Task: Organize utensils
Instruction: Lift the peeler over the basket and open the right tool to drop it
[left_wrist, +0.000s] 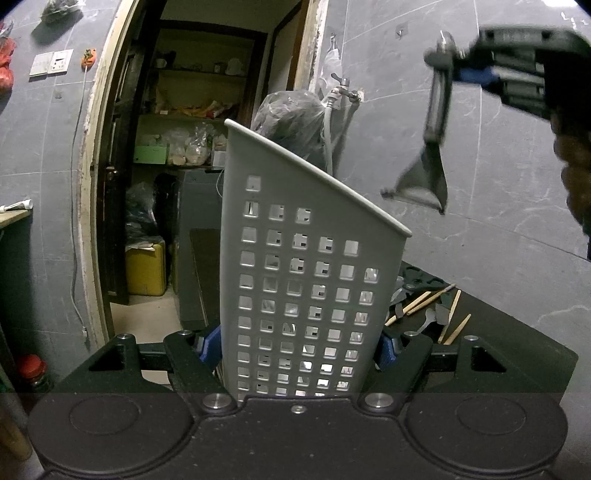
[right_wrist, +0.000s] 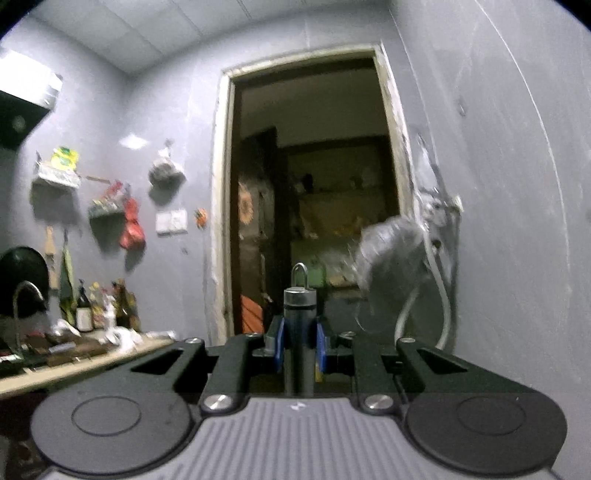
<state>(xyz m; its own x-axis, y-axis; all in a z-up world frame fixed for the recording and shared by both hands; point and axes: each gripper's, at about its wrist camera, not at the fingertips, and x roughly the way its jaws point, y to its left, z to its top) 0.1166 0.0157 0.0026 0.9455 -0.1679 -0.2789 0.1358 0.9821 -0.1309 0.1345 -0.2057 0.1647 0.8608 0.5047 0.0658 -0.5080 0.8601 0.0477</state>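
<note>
The left gripper (left_wrist: 299, 347) clamped a grey perforated utensil holder (left_wrist: 306, 266), upright; contents could not be determined. The right gripper (right_wrist: 300, 341) pinched the dark cylindrical handle of a metal spatula (left_wrist: 428, 155), raised above and right of the holder, blade hanging down. Chopsticks (left_wrist: 428, 299) lay on the black table (left_wrist: 517, 339).

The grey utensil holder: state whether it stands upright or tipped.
Roughly upright: the utensil holder stands tall, leaning slightly, clamped between the left tongs. Its slanted rim is its own shape. Whether its base rests on the table is hidden.
</note>
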